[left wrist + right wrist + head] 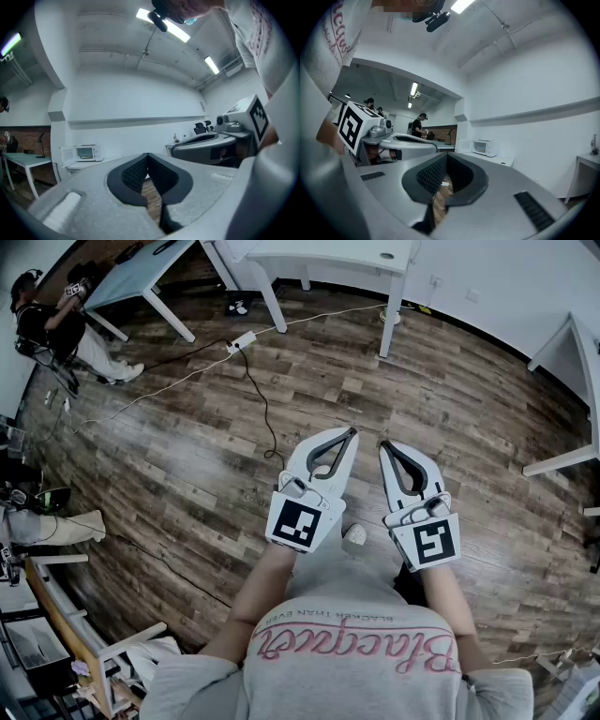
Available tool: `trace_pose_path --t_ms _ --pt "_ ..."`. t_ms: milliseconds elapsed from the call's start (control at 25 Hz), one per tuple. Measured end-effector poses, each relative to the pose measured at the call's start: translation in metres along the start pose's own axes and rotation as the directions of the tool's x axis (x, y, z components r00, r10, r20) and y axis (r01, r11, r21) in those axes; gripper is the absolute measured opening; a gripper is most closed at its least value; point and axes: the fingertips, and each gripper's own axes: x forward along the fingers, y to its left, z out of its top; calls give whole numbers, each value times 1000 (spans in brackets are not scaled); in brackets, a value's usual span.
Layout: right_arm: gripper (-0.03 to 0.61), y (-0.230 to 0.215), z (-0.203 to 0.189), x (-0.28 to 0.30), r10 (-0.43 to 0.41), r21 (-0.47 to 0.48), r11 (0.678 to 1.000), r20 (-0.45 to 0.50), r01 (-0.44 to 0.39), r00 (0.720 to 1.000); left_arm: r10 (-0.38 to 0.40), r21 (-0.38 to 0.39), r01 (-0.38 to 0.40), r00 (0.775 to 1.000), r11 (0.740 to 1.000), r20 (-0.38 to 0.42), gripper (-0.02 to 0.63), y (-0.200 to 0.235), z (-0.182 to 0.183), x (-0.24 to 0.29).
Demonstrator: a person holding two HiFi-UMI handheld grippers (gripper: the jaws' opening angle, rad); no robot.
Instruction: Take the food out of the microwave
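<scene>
Close against the person's grey shirt [347,615], the left gripper [351,434] and the right gripper [385,446] are held level and side by side, near each other but apart. Both pairs of jaws are clenched tip to tip, and each gripper view shows only floor through the gap behind the tips, so neither grasps anything.

Ahead of them the wooden floor [441,399] lies wide open. A black cable [262,399] snakes from just beyond the left gripper to a white power strip [242,340]. The floor's edges are hemmed by white table legs [389,310] straight ahead, another white table [574,343] to the right and a blue table [141,273] to the left, where a seated person [52,324] works.

Farther off, against the white wall, the microwave [86,152] stands on a white counter [89,164] with its door swung open. It is well apart from both grippers. The food inside is too small to make out.
</scene>
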Motion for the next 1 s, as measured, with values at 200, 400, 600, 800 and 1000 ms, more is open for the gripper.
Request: trace_pose_path --t_ms 200,400,600,800,1000 --pt "9 -1 -4 9 1 -13 1000 2 -1 1000 -8 -66 11 999 998 43 5 13 5 4" --pt "9 -4 -9 36 23 -25 999 -16 -24 1000 8 -49 -6 999 999 45 5 37 1 19" --pt "9 -10 -2 76 68 -46 997 12 -67 998 32 -52 -29 998 998 56 5 79 -1 41" --pt "9 -30 1 129 86 -78 993 -7 -87 996 38 -67 -34 997 997 67 5 123 -2 68" --pt "9 -48 5 183 86 -77 993 2 -85 996 48 -81 -42 996 996 77 5 173 -8 94"
